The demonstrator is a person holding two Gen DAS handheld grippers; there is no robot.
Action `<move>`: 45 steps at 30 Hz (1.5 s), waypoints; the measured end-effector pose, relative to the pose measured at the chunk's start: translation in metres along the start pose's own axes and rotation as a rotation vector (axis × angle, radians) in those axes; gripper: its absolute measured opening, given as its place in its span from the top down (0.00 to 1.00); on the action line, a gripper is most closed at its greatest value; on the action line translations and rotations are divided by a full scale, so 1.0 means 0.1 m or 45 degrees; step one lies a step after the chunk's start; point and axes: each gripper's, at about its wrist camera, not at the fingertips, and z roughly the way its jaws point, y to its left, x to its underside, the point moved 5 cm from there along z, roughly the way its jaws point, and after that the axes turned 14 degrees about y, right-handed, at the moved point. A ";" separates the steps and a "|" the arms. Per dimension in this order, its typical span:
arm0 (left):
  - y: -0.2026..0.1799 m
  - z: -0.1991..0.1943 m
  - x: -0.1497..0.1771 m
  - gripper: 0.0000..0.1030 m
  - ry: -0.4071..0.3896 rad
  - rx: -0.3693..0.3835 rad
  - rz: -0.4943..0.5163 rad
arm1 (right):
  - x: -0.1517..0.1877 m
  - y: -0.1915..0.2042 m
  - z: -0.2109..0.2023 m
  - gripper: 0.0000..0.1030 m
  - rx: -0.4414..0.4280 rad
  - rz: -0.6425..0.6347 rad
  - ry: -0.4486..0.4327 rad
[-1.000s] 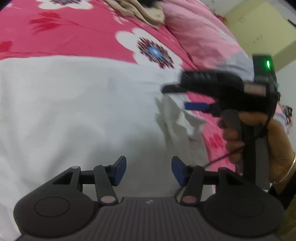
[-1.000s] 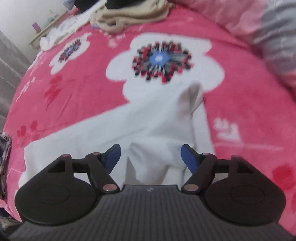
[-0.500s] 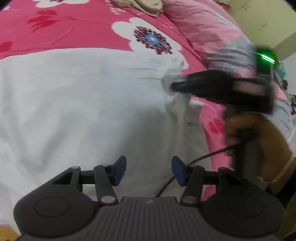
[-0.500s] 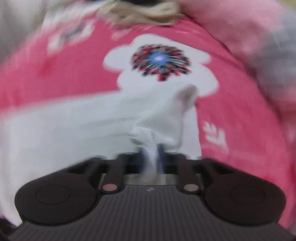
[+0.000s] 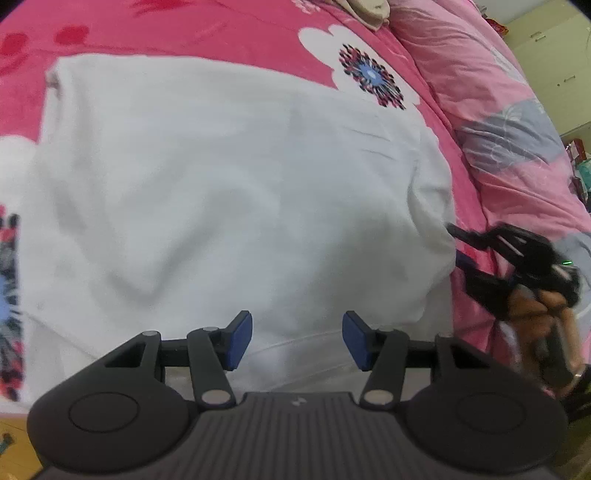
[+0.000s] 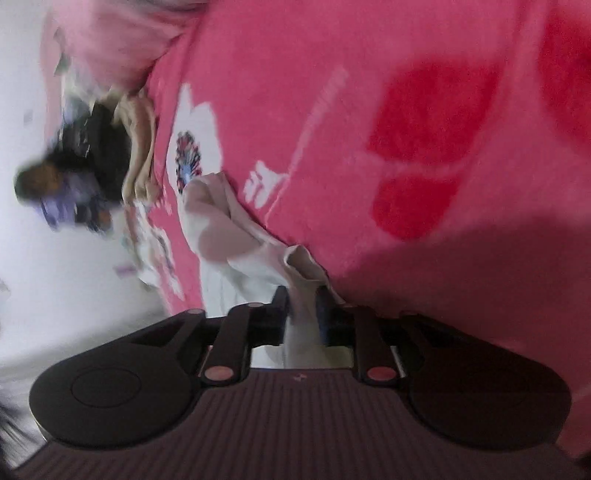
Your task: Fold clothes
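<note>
No containers in either view that I can see, just the bed.

Left wrist view, left to right: white shirt (image 5: 229, 192) lies spread flat on the pink floral bedspread (image 5: 207, 33), filling most of the frame. Its long axis runs roughly left-right across the view; I can't tell which end is the collar. One corner shows at upper left, the far edge runs along the top toward the flower print (image 5: 371, 79), and the right edge bunches and drops off beside the pink pillow (image 5: 491, 110). Beige clothes (image 5: 369, 11) sit at the top edge, well apart from the shirt.

My left gripper (image 5: 297, 339) hovers low over the near edge of the shirt, jaws wide apart, blue pads (image 5: 240, 341) clear, nothing between them.

At far right, the right gripper (image 5: 456, 245) is at the shirt's right edge, hand (image 5: 543, 317) behind it. It's blurred there, so I can't read the jaw state from this side.

Right wrist view: frame is rolled and motion-blurred. Right gripper (image 6: 303, 314) is clamped narrow on a fold of the white shirt (image 6: 229, 236); the fabric passes between the fingers (image 6: 279, 306) and trails away up and to the left in a bunched strip over the bedspread (image 6: 369, 92). Beige clothes (image 6: 142, 155) and some dark items (image 6: 96, 147) lie further left, too blurred to identify.
</note>
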 end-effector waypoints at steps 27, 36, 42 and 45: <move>0.67 -0.22 0.20 0.48 -0.264 -0.095 -0.096 | 0.51 1.04 0.17 0.84 0.624 -1.363 -0.043; 0.94 -0.42 0.32 0.49 -0.302 -0.101 -0.180 | 0.50 1.03 0.40 0.77 0.829 -1.398 -0.041; 1.07 -0.55 0.14 0.39 -0.354 -0.120 -0.225 | 1.13 1.67 0.72 0.65 0.638 -1.593 0.028; 1.17 -0.50 0.04 0.38 -0.328 -0.139 -0.231 | 1.43 1.84 1.19 0.52 0.512 -1.558 0.212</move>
